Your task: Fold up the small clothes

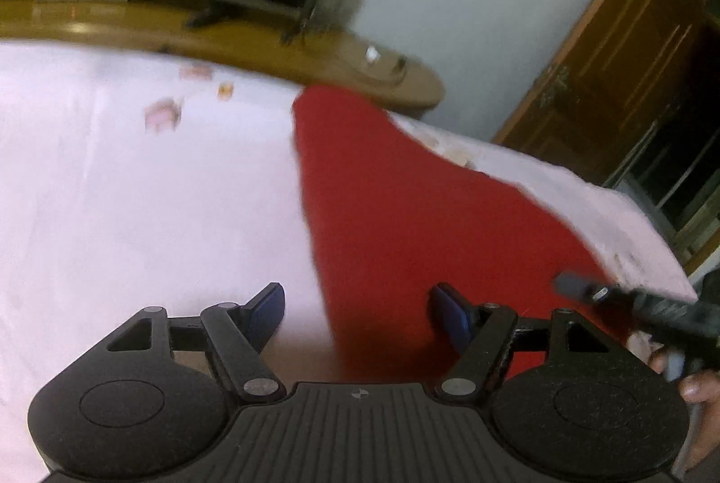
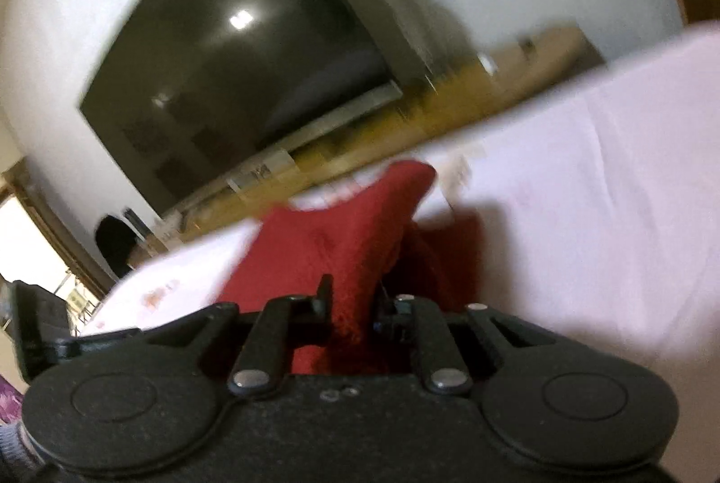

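Observation:
A red cloth lies stretched across the pale pink sheet. My left gripper is open and empty above the cloth's near left edge, one blue fingertip over the sheet and the other over the red fabric. My right gripper is shut on the red cloth and lifts a corner of it off the pink sheet. The right gripper also shows at the right edge of the left wrist view, at the cloth's near right corner.
A wooden bed board runs along the far edge of the sheet. A large dark TV hangs on the white wall behind it. A brown wooden door stands at the right.

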`<state>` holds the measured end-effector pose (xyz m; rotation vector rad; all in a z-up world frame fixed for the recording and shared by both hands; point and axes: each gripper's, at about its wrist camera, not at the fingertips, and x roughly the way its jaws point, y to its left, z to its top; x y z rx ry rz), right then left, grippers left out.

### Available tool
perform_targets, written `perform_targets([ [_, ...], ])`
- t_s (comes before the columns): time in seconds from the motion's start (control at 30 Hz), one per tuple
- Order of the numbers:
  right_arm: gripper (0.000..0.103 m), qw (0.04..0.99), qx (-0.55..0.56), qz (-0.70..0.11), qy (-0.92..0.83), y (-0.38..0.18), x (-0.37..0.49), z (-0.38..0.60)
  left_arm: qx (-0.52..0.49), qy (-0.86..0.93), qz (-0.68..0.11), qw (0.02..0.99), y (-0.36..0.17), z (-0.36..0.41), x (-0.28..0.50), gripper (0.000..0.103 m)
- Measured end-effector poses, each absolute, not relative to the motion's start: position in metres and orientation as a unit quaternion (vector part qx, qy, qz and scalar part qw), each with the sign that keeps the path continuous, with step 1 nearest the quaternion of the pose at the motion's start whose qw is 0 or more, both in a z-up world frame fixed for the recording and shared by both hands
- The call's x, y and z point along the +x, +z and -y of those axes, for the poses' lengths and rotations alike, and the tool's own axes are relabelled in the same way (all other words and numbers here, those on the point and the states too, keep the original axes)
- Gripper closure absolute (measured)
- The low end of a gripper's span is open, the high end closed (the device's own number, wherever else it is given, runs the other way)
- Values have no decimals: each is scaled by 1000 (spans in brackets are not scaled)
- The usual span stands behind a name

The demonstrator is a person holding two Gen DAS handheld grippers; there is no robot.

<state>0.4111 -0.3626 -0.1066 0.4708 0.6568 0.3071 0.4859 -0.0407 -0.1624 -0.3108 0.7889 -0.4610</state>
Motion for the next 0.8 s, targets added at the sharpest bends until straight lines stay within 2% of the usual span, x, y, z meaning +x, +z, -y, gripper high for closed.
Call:
perform_targets([
  [0.07,89,900,252,-328,140,-128,411,368,-161,-227,-373,885,-166,37,486,26],
  [0.13,88,894,279,-321,138,-129,407,374,-153,-228,-374,886,-164,39,486,26],
  [0.37,89,907,260,-299,143,-114,395,375,-149,-229,-374,886,-157,37,487,26],
  [0.43,89,904,257,-313,135,-123,398,376,-147,-224,-383,884,-163,39,490,22],
  [0.57,88,886,305,-322,133,-139,409,381,-133,-223,-387,885,-161,42,492,22],
  [0.67,74,875,326,-327,147,-130,404,387,-140,-230,-388,882,-153,36,485,22],
  [0.73,58,871,331,-328,153,-122,393,391,-153,-245,-384,877,-152,30,473,22],
  [0.8,57,869,336,-328,157,-120,377,395,-160,-250,-384,874,-154,26,461,22],
])
